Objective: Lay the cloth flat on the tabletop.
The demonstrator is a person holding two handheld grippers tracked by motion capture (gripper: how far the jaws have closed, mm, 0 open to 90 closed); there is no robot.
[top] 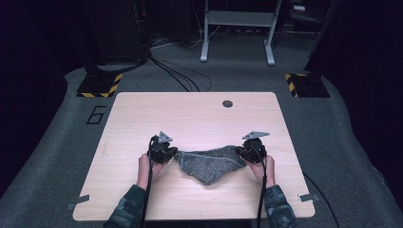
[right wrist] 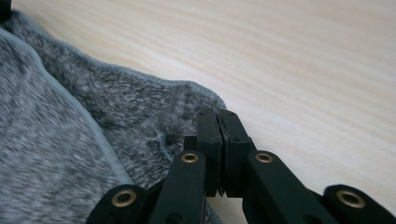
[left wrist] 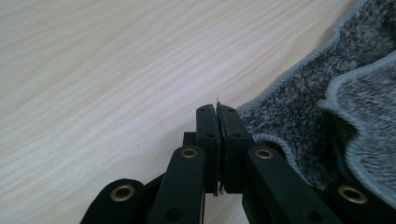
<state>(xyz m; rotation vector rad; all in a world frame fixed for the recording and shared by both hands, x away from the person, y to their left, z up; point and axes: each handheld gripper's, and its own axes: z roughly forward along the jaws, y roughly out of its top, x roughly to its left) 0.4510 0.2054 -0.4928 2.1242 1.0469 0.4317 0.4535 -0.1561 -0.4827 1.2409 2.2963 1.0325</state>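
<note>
We see a grey knit cloth near the desk's near edge, midway between its side edges, our left gripper and right gripper at its two ends, jaws pressed closed, whether cloth is pinched unclear, far half bare, speckled, pale-hemmed, sagging to a point.

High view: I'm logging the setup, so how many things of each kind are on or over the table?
Grey cloths: 1, the grey cloth
Grippers: 2, the left gripper and the right gripper
Hands: 2, the left hand and the right hand
Total: 5
</note>
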